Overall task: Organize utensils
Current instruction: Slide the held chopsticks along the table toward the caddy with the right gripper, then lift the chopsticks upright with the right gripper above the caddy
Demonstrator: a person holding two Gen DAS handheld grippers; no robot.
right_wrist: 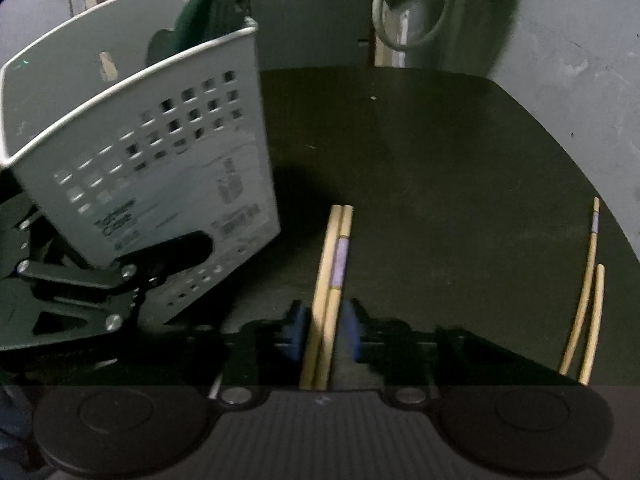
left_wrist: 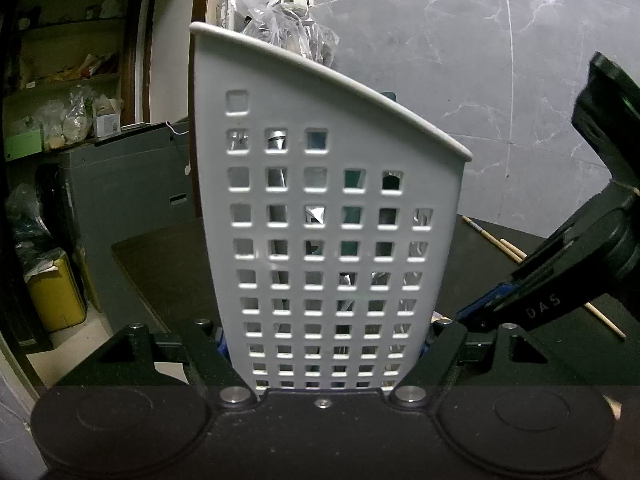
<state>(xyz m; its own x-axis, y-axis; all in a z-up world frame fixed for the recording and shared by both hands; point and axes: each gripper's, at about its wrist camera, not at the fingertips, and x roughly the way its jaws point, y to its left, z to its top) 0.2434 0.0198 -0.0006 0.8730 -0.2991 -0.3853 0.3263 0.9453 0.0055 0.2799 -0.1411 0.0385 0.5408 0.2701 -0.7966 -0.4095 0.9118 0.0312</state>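
Looking along the left gripper (left_wrist: 324, 344), a white plastic basket (left_wrist: 320, 200) with square holes fills the middle of the view. Its lower part sits between the two fingers, which press against its sides, so the left gripper is clamped on it. The basket looks light and stiff, though its smooth walls could slip; the low grip on both side walls seems a sound place to hold. Through the holes, dark and shiny items show inside, too unclear to name. To the right, the other gripper's body crosses the view above a dark table (left_wrist: 160, 264).

From the right gripper (right_wrist: 320, 330), a pair of pale wooden chopsticks (right_wrist: 330, 276) lies side by side between the blue finger pads (right_wrist: 294, 330). The pads are almost touching the sticks, but whether they are pinching them cannot be told. The sticks look thin, light and rigid, likely to roll or scissor apart unless held together near mid-length. The basket stands tilted to the left, with the left gripper at its base. Two more chopsticks (right_wrist: 586, 292) lie well apart on the table's right side.
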